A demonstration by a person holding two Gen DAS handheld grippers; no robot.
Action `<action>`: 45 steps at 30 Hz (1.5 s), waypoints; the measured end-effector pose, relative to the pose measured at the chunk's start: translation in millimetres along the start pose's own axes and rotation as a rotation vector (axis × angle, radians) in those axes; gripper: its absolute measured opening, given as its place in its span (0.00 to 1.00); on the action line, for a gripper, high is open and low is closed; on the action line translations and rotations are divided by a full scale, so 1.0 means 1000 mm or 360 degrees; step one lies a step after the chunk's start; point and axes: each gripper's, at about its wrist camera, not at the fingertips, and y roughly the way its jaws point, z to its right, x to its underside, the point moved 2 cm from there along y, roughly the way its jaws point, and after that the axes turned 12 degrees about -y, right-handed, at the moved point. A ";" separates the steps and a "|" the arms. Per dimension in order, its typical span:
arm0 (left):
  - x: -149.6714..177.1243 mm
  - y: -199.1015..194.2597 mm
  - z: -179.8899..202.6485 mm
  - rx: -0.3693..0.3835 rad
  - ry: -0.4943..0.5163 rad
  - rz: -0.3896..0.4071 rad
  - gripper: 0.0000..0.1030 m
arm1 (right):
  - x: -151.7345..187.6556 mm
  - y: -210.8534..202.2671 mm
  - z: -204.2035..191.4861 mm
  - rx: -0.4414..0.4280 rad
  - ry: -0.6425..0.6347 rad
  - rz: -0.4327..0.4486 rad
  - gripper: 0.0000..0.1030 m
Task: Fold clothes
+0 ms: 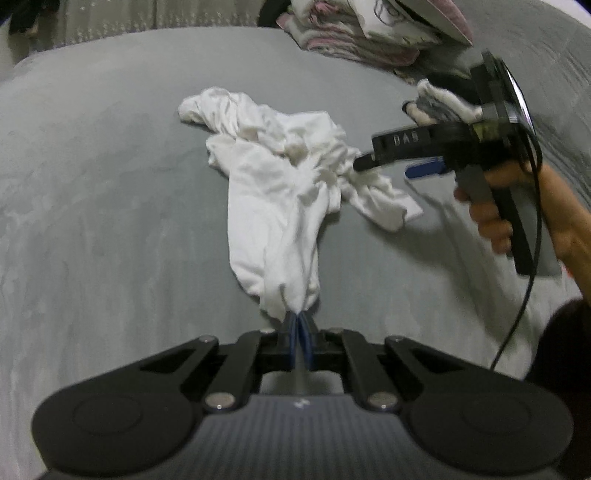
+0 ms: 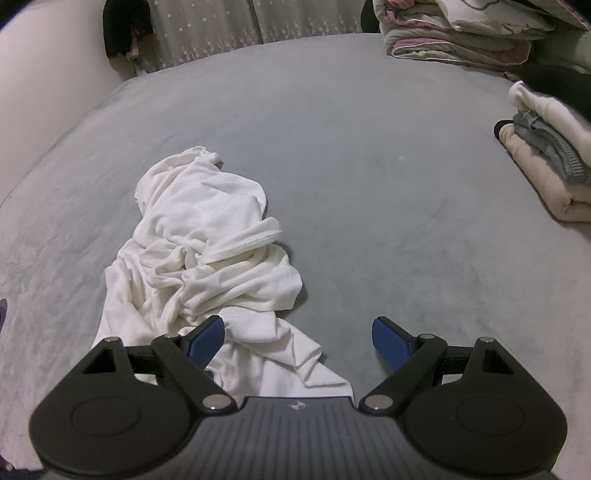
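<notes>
A crumpled white garment (image 1: 273, 177) lies bunched on the grey bed (image 1: 92, 184); the left tongs (image 1: 300, 325) pinch its near end, the right tongs (image 2: 297, 339) gape empty.

The corner of the white garment (image 1: 273, 206) that the left tongs (image 1: 300, 325) pinch is hidden between the closed blue pads, and that view is softly blurred throughout. The right tongs (image 1: 384, 162) there show side-on, one pad behind the other, with the person's hand (image 1: 491, 206) cut by the right edge. In the right wrist view the garment's near hem disappears under the tool body. The folded stack (image 2: 546, 158) runs off the right edge, the bedding pile (image 2: 461, 33) off the top. The dark item (image 2: 125, 29) hanging top left is too dim to identify.
</notes>
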 end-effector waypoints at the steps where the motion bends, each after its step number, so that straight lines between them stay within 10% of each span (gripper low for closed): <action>1: 0.002 0.000 0.000 -0.0005 0.0014 -0.0011 0.04 | 0.000 0.000 0.000 -0.0001 -0.0001 -0.0001 0.86; 8: 0.004 0.000 -0.005 -0.0012 0.0026 -0.0044 0.09 | 0.000 0.001 0.000 -0.0007 0.0001 -0.0005 0.86; 11: -0.001 -0.003 -0.007 0.0008 -0.0022 -0.0026 0.45 | 0.001 0.000 0.001 -0.0004 0.0003 -0.0004 0.86; 21: -0.026 -0.005 -0.010 -0.0049 -0.0076 0.0127 0.70 | 0.001 -0.002 0.006 -0.0009 0.0022 -0.0004 0.86; 39: -0.097 0.061 -0.014 -0.0127 -0.0273 0.0183 0.62 | -0.003 0.001 0.010 -0.0089 0.0041 0.0020 0.81; 45: -0.098 0.085 -0.013 -0.0173 -0.0311 0.0106 0.41 | 0.001 0.008 0.002 -0.0108 0.0001 -0.0023 0.71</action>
